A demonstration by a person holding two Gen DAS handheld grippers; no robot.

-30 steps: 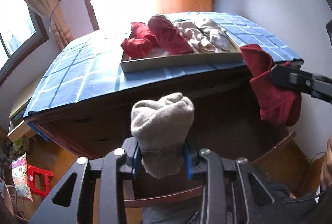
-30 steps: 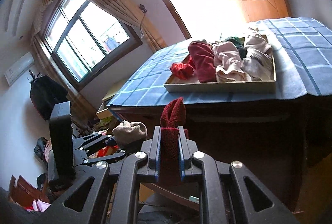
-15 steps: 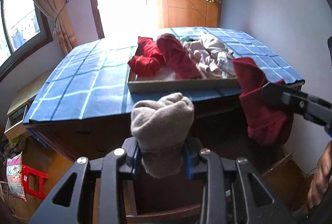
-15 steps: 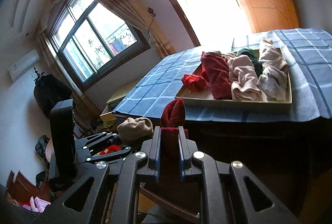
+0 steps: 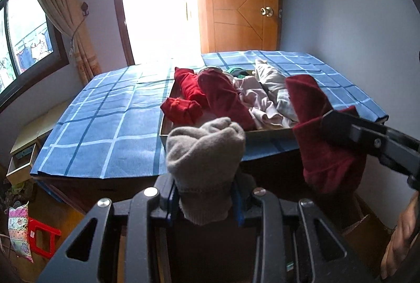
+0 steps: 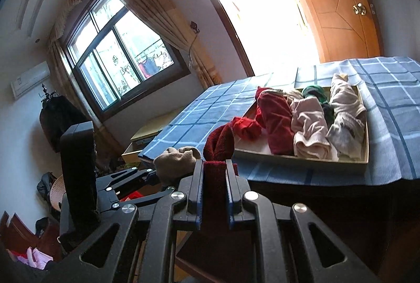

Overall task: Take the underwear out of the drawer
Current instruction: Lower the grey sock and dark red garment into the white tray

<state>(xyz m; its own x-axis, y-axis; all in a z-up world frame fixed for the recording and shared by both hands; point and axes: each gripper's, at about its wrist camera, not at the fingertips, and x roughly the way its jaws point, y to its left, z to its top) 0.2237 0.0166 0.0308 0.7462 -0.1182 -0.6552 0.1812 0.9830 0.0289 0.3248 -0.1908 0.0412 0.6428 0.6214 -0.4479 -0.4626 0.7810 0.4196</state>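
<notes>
left claw (image 5: pixel 204 200) is clamped on a rolled grey garment (image 5: pixel 204 157), whose bulk stands above the pads and whose lower end hangs below them. right claw (image 6: pixel 214 193) is closed tight on a dark red garment (image 6: pixel 219 144), the cloth pinched between both pads and bunched above them. in the left wrist view the right claw's arm enters from the right edge with the dark red garment (image 5: pixel 328 141) hanging from it, just beside the near right corner of the desk (image 5: pixel 105 125). both held pieces are in the air in front of the desk's near edge, clear of the surface. the desk carries a blue checked cloth (image 6: pixel 215 104). a shallow tray (image 6: pixel 302 161) sits toward the near right part of the desk and holds a heap of folded garments: red pieces (image 5: pixel 183 110) at its left end, pale pink (image 6: pixel 309 125) in the middle, grey-white (image 6: pixel 344 110) at its right end, a green item (image 6: pixel 313 92) at the rear. a wooden door (image 5: pixel 241 7) stands behind the far edge.
</notes>
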